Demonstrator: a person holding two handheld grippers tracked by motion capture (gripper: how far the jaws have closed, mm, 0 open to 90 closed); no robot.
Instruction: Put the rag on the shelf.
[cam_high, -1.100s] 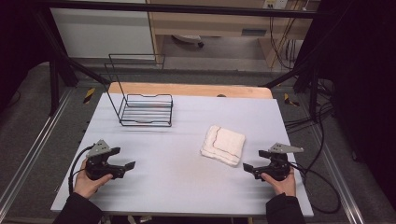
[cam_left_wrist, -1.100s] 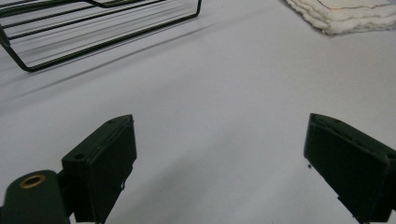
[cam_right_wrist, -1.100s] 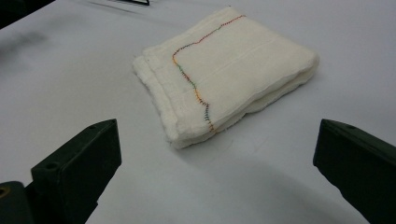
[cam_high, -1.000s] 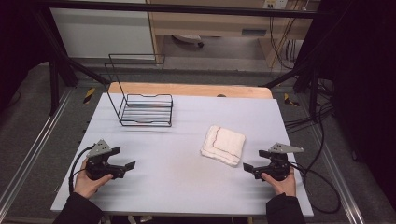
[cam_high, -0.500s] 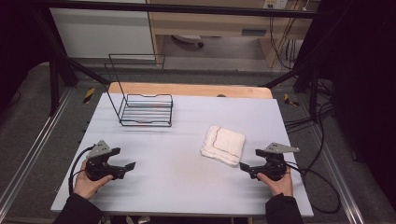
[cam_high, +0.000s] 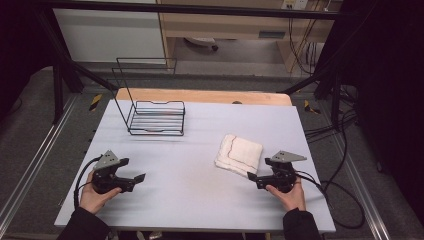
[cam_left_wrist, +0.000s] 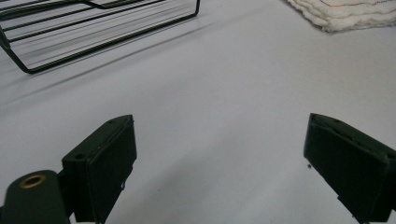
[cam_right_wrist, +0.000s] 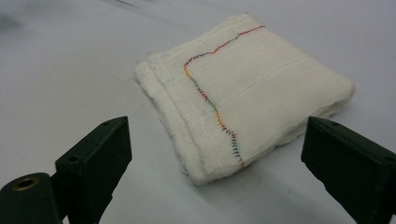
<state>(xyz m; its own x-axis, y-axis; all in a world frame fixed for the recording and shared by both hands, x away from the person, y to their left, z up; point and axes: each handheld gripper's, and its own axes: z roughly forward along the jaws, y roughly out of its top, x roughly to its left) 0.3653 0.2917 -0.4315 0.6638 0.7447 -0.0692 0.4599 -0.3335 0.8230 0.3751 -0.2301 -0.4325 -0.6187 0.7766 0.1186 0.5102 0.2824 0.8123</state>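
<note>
Approach step: folded cloth (cam_high: 239, 153) flat on worktop (cam_high: 200, 200), right of wire rack (cam_high: 156, 117). Right hand-held gripper (cam_high: 251, 176) just short of cloth's near corner, jaws spread, just been narrowing, nothing between; left hand-held gripper (cam_high: 140, 177) spread, idle. Next: push forward, straddle cloth edge, pinch.

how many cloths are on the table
1: a folded white cloth lies on the right half of the table, just ahead of the right tool; it also shows in the right gripper view. Nothing seems hidden.
</note>
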